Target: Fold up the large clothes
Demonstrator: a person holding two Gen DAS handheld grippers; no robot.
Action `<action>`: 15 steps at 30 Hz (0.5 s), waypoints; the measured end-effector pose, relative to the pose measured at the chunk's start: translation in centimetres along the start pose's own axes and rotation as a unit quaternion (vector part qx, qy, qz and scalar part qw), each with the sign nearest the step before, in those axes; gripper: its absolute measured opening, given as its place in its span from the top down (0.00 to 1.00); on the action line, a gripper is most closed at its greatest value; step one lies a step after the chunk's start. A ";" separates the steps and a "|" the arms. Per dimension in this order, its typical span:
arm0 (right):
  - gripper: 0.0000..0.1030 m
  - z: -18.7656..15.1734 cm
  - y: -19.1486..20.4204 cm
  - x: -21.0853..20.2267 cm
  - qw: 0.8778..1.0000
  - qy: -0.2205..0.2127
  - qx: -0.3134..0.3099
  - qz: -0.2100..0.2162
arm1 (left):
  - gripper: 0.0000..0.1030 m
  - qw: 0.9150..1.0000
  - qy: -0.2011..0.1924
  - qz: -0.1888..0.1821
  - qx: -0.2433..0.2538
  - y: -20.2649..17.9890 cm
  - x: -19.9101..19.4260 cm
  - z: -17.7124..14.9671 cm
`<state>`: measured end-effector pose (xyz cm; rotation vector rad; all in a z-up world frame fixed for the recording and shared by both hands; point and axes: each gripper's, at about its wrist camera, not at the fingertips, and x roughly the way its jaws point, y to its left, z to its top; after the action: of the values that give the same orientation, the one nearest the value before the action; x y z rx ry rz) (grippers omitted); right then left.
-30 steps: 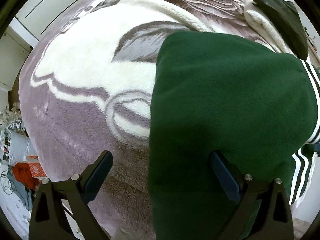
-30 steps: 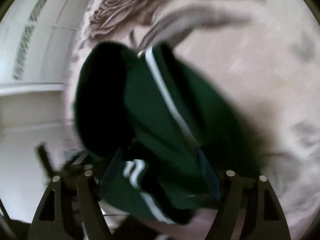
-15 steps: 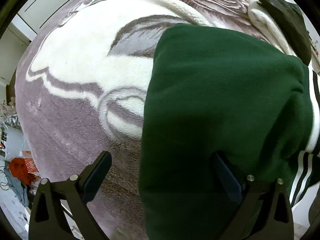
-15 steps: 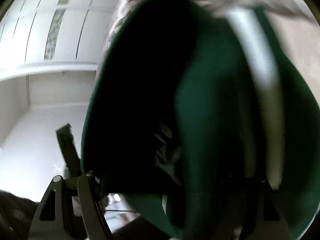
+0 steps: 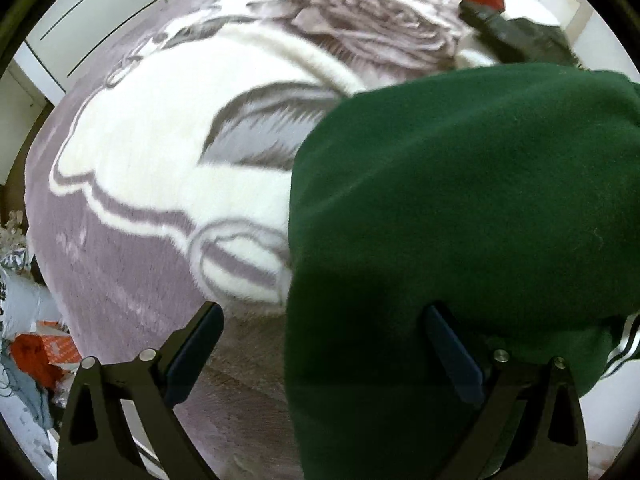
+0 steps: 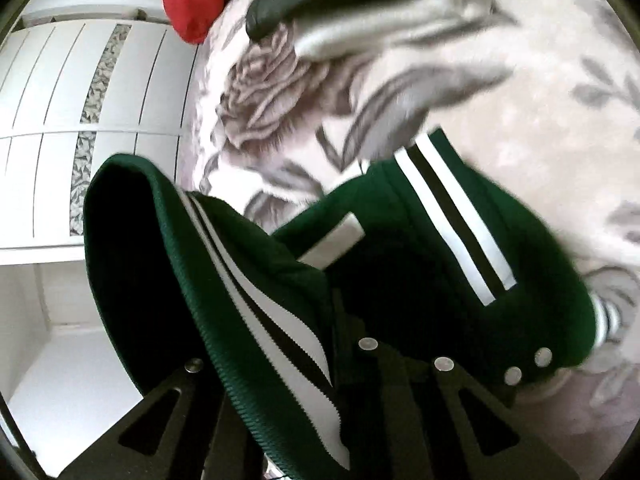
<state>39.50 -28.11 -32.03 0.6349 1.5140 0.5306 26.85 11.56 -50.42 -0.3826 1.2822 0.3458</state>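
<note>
The green jacket (image 5: 460, 220) fills the right half of the left wrist view, draped over a floral blanket (image 5: 160, 160). The left gripper (image 5: 320, 344) stands wide, its right finger against the cloth, pinching nothing. In the right wrist view the right gripper (image 6: 340, 344) has just been closing and now clamps the jacket's striped ribbed hem (image 6: 272, 320) at lower centre.

A home bedroom: a bed spread with a plush rose-patterned blanket (image 5: 168, 184), white panelled wardrobe doors (image 6: 80, 128) beside it, and clothes such as a green jacket (image 5: 460, 220) lying about.
</note>
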 end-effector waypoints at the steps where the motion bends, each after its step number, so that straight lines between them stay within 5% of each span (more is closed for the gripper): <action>1: 0.92 0.8 -0.7 -0.1 1.000 -0.001 0.006 -0.007 | 0.00 1.000 -0.003 -0.004 -0.001 -0.2 -0.2 0.1; 6: 0.91 5.0 -8.4 5.0 0.994 0.028 0.059 -0.086 | 0.00 1.000 -0.002 -0.018 0.020 -2.2 2.3 0.4; 9: 0.87 5.9 -11.4 7.7 0.988 0.090 0.125 -0.028 | 0.00 0.999 0.019 -0.007 0.041 -3.2 4.6 0.7; 11: 0.81 6.0 -10.7 5.9 0.988 0.089 0.127 0.001 | 0.00 0.999 0.022 -0.007 0.048 -3.3 5.1 0.7; 13: 0.55 5.7 -9.6 3.0 0.993 0.058 0.104 -0.018 | 0.00 0.998 0.021 0.000 0.053 -3.1 5.2 0.5; 15: 0.47 5.3 -8.5 -0.2 0.996 0.014 0.088 -0.031 | 0.00 0.998 0.030 0.006 0.053 -2.7 5.5 0.2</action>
<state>44.21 -34.70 -37.86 0.7170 1.6131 0.3627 29.59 9.42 -55.45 -0.2970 1.3555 0.2757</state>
